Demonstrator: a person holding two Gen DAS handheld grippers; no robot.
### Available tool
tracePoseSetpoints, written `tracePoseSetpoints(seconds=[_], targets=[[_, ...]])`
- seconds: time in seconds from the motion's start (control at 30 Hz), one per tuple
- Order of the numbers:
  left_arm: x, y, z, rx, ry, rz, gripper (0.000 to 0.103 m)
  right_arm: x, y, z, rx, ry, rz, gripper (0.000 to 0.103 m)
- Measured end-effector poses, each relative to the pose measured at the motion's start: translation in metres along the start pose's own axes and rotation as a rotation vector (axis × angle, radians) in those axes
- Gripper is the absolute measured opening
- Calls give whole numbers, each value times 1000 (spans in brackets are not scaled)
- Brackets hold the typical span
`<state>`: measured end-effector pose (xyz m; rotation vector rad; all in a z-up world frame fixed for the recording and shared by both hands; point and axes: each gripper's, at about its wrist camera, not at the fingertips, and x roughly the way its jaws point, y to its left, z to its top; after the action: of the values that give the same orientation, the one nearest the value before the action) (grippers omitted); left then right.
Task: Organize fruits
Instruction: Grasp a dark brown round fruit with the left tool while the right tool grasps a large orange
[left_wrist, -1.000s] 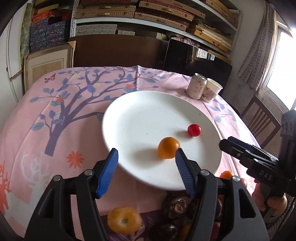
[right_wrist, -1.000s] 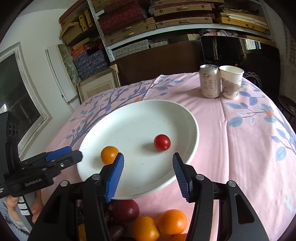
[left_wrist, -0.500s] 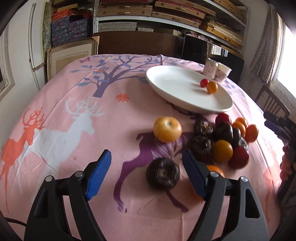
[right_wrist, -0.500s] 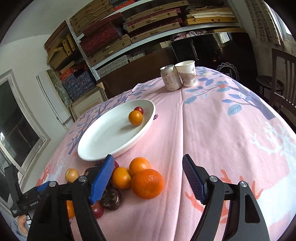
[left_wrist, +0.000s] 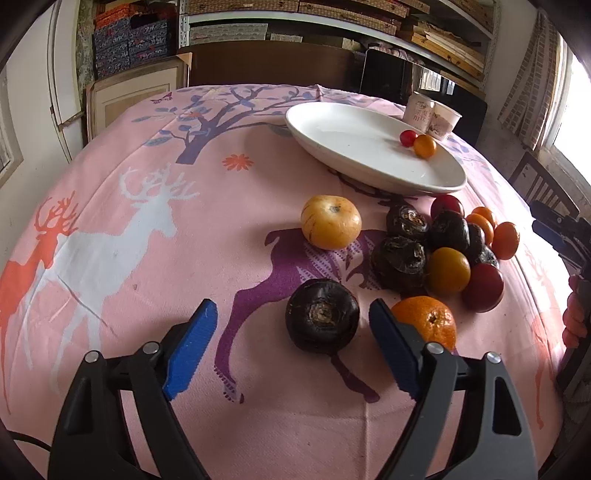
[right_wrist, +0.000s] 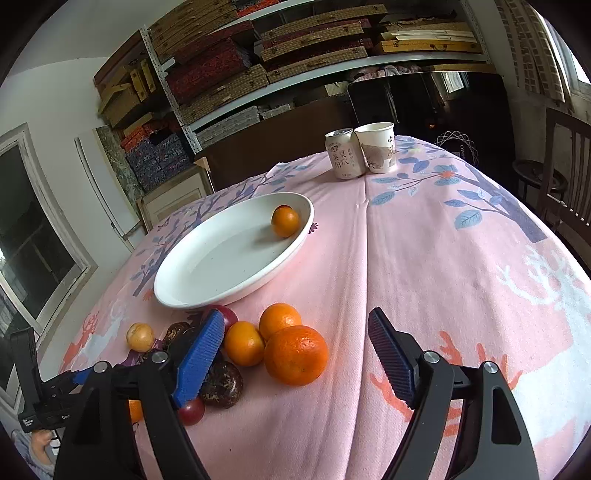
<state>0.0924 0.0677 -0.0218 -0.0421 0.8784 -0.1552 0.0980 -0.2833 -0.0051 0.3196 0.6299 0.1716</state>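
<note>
Left wrist view: the left tool (left_wrist: 288, 338) hangs over the near table (left_wrist: 110, 229) with nothing gripped; its jaws are closing, and the dark round fruit (left_wrist: 322, 320) lies between them, closer to the right pad, untouched. This placement suggests that fruit is the next pick. The yellow fruit (left_wrist: 330, 221) lies apart, further off. The fruit pile (left_wrist: 448, 243) sits near the white plate (left_wrist: 351, 147), which holds a small orange (left_wrist: 424, 146) and a red cherry-sized fruit (left_wrist: 407, 137). In the right wrist view the right tool (right_wrist: 295, 354) is wide and opening, framing the large orange (right_wrist: 295, 355) without contact. The left pad hides part of the pile; the red fruit on the plate is mostly hidden behind the small orange.
</note>
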Motion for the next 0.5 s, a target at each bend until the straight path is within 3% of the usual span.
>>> tracePoseSetpoints(seconds=[0.1, 0.17, 0.3, 0.5], targets=[[2, 8, 1, -36, 11, -61, 63, 0, 0, -1, -1, 4, -3, 81], [-1, 8, 1, -38, -2, -47, 57, 1, 0, -1, 0, 4, -2, 81], [0, 12, 3, -45, -8, 20, 58, 1, 0, -1, 0, 6, -2, 81], [9, -10, 2, 72, 29, 47, 57, 1, 0, -2, 0, 9, -3, 81]])
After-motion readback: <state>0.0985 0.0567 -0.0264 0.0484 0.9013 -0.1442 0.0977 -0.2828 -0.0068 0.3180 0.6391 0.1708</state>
